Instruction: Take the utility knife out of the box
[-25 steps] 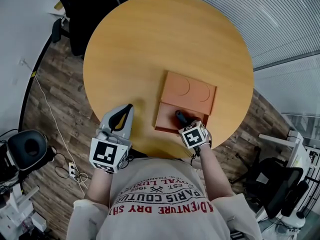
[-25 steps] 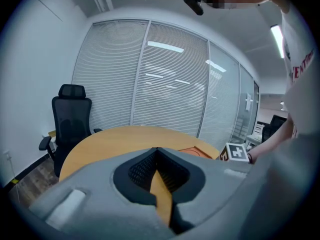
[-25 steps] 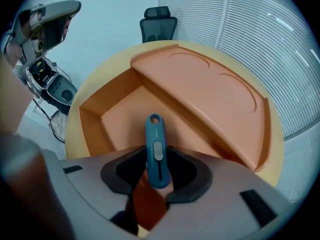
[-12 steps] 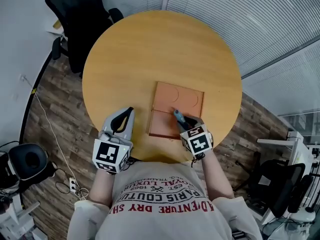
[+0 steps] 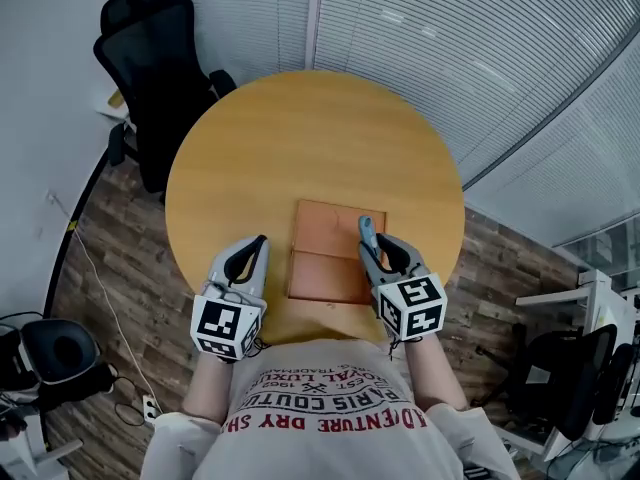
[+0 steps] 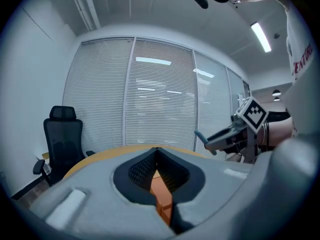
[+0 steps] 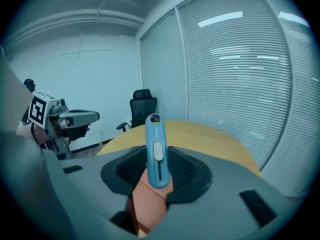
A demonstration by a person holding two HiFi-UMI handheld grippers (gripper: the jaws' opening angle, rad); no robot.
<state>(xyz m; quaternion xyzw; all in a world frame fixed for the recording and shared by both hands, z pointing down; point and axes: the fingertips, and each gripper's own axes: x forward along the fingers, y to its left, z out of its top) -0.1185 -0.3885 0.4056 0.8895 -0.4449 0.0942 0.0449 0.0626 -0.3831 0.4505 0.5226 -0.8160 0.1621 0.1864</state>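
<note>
The blue utility knife (image 5: 366, 236) is clamped in my right gripper (image 5: 376, 250), which is shut on it and holds it up above the right side of the orange box (image 5: 328, 253). In the right gripper view the knife (image 7: 156, 151) stands upright between the jaws, slider facing me, with the box (image 7: 147, 206) below. My left gripper (image 5: 256, 245) is shut with nothing in it, left of the box near the table's front edge. In the left gripper view a strip of the box (image 6: 162, 196) shows through the jaws' slit, with the right gripper (image 6: 225, 135) at right.
The round wooden table (image 5: 300, 138) carries only the box. A black office chair (image 5: 160, 48) stands at the table's far left. Window blinds (image 7: 240, 69) run along the far and right sides. A black stool (image 5: 55, 353) sits on the wood floor at lower left.
My right gripper has risen out of the box with the knife, now clear above its right edge. The left gripper has stayed put. The head view has tilted up.
</note>
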